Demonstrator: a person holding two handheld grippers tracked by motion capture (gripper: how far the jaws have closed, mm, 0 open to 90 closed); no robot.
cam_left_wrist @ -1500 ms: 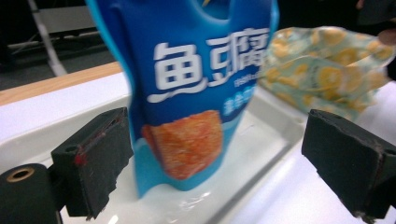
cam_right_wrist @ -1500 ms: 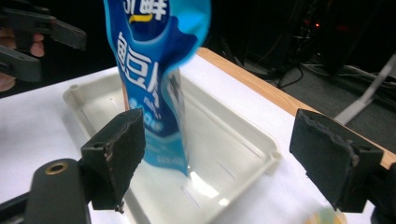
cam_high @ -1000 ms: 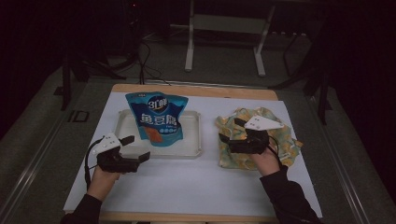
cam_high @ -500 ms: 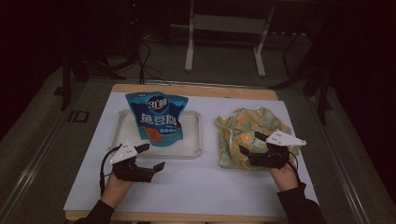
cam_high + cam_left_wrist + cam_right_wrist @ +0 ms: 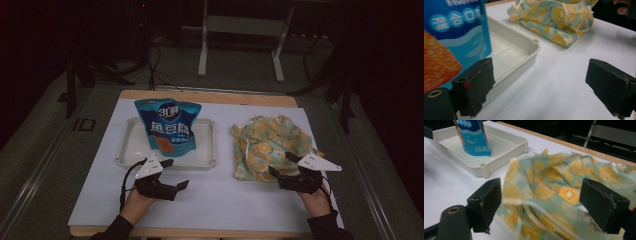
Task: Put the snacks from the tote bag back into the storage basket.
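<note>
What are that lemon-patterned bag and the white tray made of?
The lemon-patterned bag looks like thin, soft plastic or coated fabric: it crumples and its folds shine slightly. The white tray seems to be rigid matte plastic, with moulded rounded corners.

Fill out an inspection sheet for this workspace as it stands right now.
Surface: white sheet over a wooden table, flat.
Job's things: blue snack pouch upright in the white tray; lemon-print bag crumpled to the tray's right.
Clutter: nothing seen.
Grippers: left gripper open, beside the tray's near edge; right gripper open, at the bag's near edge.
Cables: black cable loops from the left gripper.
Surroundings: dark; metal stand legs behind the table.
</note>
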